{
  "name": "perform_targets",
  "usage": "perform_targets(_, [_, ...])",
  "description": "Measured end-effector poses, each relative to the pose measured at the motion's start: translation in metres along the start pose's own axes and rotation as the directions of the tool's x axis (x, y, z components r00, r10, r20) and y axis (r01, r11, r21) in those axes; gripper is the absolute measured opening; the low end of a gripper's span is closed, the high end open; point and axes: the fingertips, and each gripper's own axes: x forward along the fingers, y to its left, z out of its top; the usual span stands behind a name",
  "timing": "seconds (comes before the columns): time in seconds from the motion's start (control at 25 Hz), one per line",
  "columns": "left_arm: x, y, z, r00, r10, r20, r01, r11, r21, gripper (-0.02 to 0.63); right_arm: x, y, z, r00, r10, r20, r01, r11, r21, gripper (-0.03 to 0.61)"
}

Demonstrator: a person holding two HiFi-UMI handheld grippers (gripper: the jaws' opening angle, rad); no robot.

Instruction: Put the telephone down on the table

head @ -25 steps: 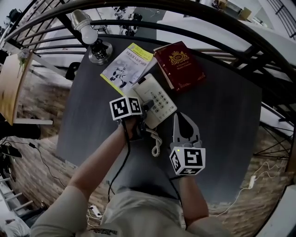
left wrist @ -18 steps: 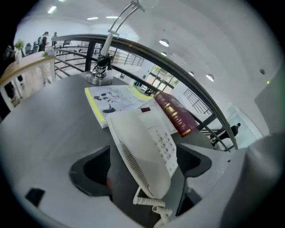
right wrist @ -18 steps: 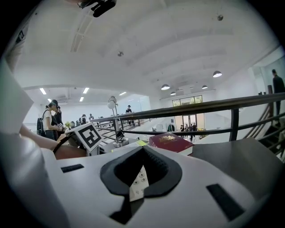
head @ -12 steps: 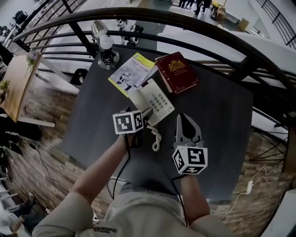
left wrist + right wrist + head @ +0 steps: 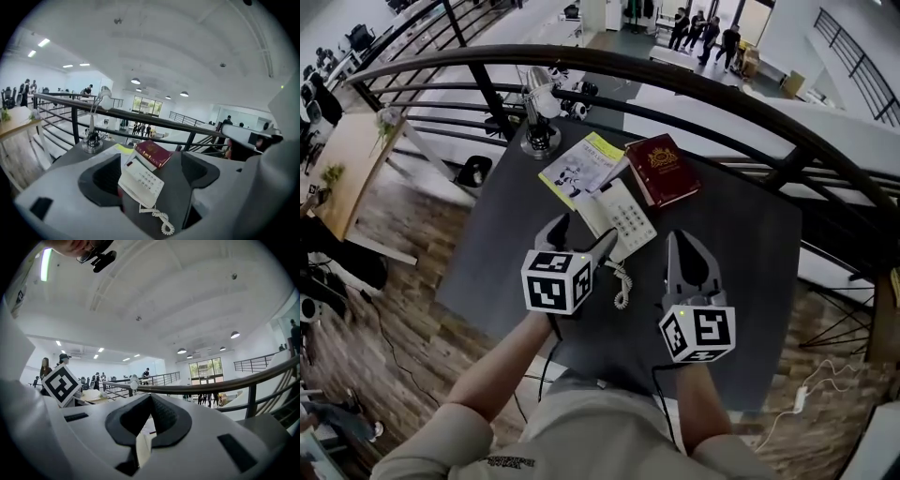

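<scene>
The cream telephone [image 5: 619, 217] lies flat on the dark table [image 5: 741, 244], keypad up, with its coiled cord [image 5: 622, 286] trailing off the near end. My left gripper [image 5: 579, 239] hangs above the table just short of the telephone's near left corner. It is open, and its jaws have just been closing a little with nothing between them. In the left gripper view the telephone [image 5: 140, 180] shows beyond the wide-set jaws of the left gripper [image 5: 152, 173]. My right gripper [image 5: 686, 244] is shut and empty, right of the cord. In the right gripper view the tips of the right gripper [image 5: 150, 398] meet.
A yellow booklet [image 5: 581, 164] lies partly under the telephone's far end, with a dark red book [image 5: 661, 169] beside it. A desk lamp [image 5: 539, 108] stands at the table's far left corner. A black railing [image 5: 694, 80] curves behind the table, and a floor lies far below.
Both grippers have risen off the table toward the head camera. The left one has drawn back from the telephone's near end and rolled. The telephone has stayed on the table.
</scene>
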Motion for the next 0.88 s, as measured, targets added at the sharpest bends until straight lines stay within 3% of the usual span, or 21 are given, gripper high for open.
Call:
perform_targets(0.08, [-0.025, -0.006, 0.021, 0.998, 0.012, 0.060, -0.014, 0.999, 0.045, 0.397, -0.008, 0.011, 0.018, 0.999, 0.021, 0.031, -0.021, 1.000, -0.022, 0.002])
perform_targets(0.24, [-0.074, -0.021, 0.061, 0.982, 0.030, 0.186, -0.058, 0.988, 0.144, 0.260, -0.023, 0.030, 0.053, 0.993, 0.056, 0.104, -0.049, 0.996, -0.069, 0.002])
perform_targets(0.32, [-0.096, -0.029, 0.072, 0.973, 0.023, 0.228, -0.064, 0.982, 0.176, 0.236, -0.030, 0.042, 0.064, 0.990, 0.079, 0.118, -0.068, 0.993, -0.093, 0.002])
perform_targets(0.52, [-0.139, -0.057, 0.080, 0.965, -0.070, 0.252, 0.027, 0.985, 0.168, 0.228, -0.057, 0.084, 0.095, 0.976, 0.161, 0.149, -0.120, 0.960, -0.253, 0.002])
perform_targets(0.56, [-0.146, -0.060, 0.081, 0.963, -0.072, 0.260, 0.027, 0.985, 0.172, 0.191, -0.062, 0.092, 0.100, 0.973, 0.173, 0.154, -0.128, 0.956, -0.265, 0.002])
perform_targets(0.64, [-0.158, -0.065, 0.080, 0.961, -0.069, 0.269, 0.019, 0.982, 0.185, 0.119, -0.070, 0.103, 0.103, 0.969, 0.192, 0.158, -0.147, 0.955, -0.256, 0.002])
perform_targets(0.76, [-0.173, -0.073, 0.075, 0.960, -0.084, 0.266, 0.030, 0.979, 0.202, 0.109, -0.078, 0.115, 0.094, 0.964, 0.226, 0.141, -0.183, 0.947, -0.265, 0.002])
perform_targets(0.88, [-0.185, -0.080, 0.067, 0.957, -0.086, 0.276, 0.026, 0.976, 0.217, 0.047, -0.084, 0.118, 0.083, 0.960, 0.250, 0.128, -0.215, 0.947, -0.237, 0.002])
